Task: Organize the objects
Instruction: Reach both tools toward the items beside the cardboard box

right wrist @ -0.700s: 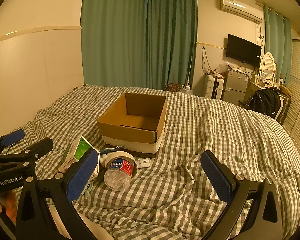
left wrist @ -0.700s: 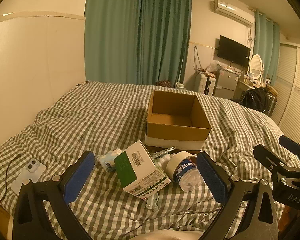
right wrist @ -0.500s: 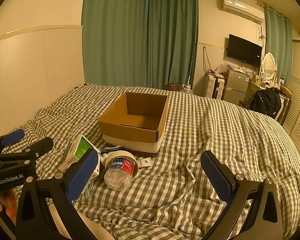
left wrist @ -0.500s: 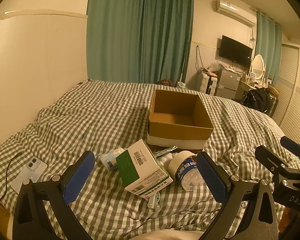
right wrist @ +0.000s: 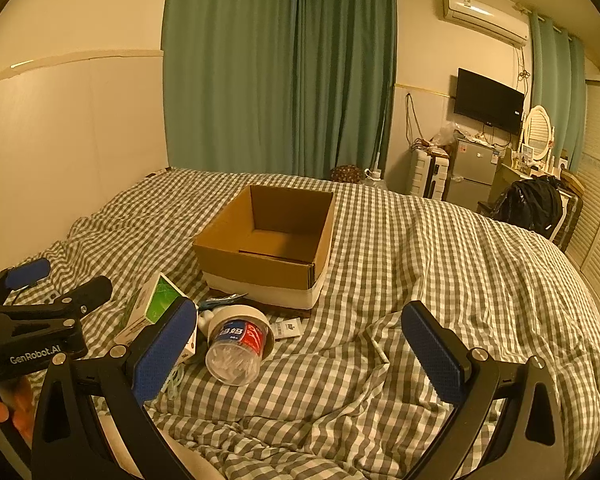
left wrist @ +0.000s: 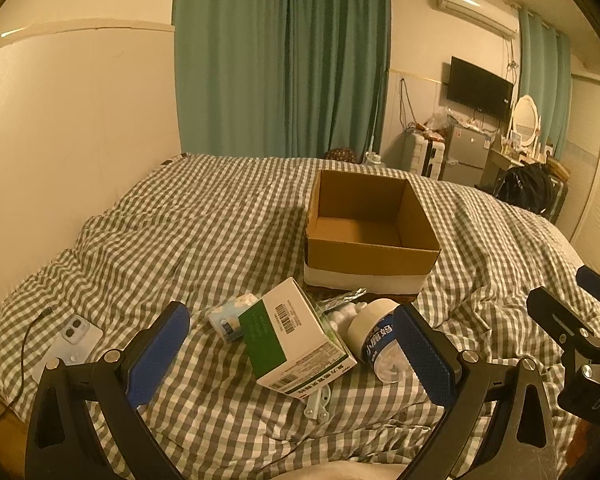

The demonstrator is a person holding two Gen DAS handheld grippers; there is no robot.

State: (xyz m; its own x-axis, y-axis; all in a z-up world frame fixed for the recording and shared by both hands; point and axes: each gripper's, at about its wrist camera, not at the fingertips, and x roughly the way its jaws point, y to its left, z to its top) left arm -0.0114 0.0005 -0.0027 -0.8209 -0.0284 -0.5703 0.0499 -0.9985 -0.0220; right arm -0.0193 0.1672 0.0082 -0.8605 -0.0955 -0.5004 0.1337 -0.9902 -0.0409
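Lower left, left wrist view: a phone on a cable lies on the checked bedspread, well apart from the pile and off to the side.
Left gripper: the left gripper hangs low over the near edge of the bed, blue pads spread wide, nothing between them; it looks down over the green-and-white carton.
Centre pile: carton tipped on its side, a small tissue pack just beside its left end, a clear cotton-swab jar touching its right end, a foil strip behind.
Upper centre: the cardboard box stands open and looks empty, just beyond the pile.
Step in hand: my read is the very start, lining up for a first pick; nothing is boxed yet.
Next move calls for: I'd guess a drop onto the carton across its narrow faces, then a lift over the box's near wall.
Right gripper: in its own view the right gripper is parted wide too and holds nothing, over bare bedspread right of the jar.
Far left, right wrist view: fingertips of a hand show on the left tool's handle.
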